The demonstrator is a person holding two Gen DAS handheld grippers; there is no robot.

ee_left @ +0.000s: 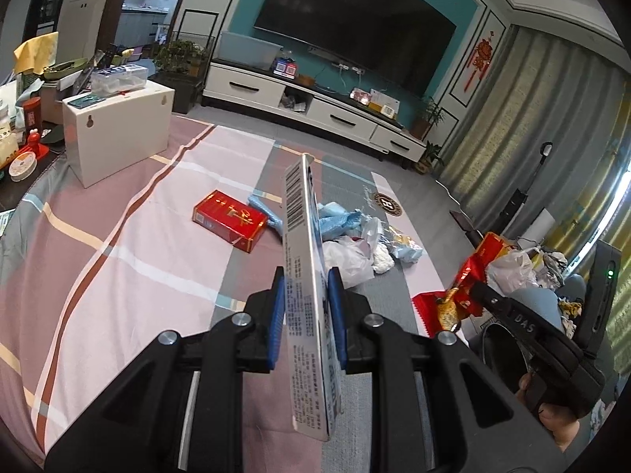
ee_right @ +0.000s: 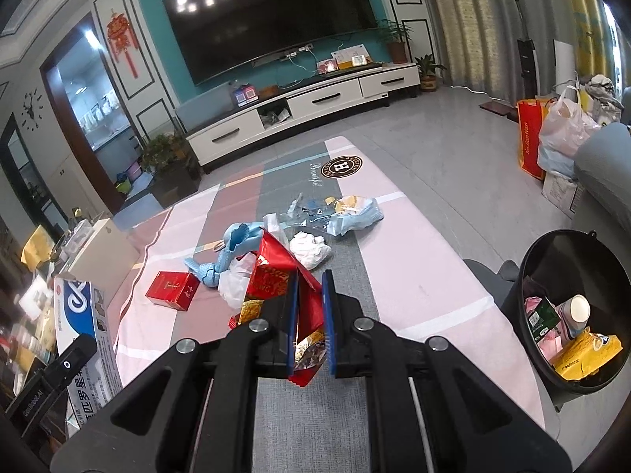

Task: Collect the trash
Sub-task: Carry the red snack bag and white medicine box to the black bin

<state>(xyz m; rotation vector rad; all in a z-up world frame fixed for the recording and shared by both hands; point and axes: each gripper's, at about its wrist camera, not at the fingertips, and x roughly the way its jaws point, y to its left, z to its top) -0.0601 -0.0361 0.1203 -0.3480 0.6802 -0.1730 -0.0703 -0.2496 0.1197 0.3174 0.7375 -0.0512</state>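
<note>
My left gripper [ee_left: 305, 291] is shut on a flat white and blue carton [ee_left: 303, 244], held edge-up above the table; the carton also shows in the right wrist view [ee_right: 79, 315]. My right gripper [ee_right: 309, 295] is shut on a red and gold snack wrapper [ee_right: 276, 272], also visible in the left wrist view [ee_left: 453, 299]. On the striped cloth lie a red cigarette box [ee_left: 230, 220] [ee_right: 171, 289], blue plastic scraps [ee_right: 232, 252], white crumpled plastic [ee_right: 309, 250] and a blue wrapper [ee_right: 355, 215]. A black trash bin [ee_right: 572, 315] with trash inside stands at the right.
A white box [ee_left: 118, 126] stands on the table's left part, with clutter beyond it. A TV stand [ee_right: 299, 106] lies across the floor. Bags [ee_right: 560, 134] and a grey sofa edge [ee_right: 603, 153] sit at the right.
</note>
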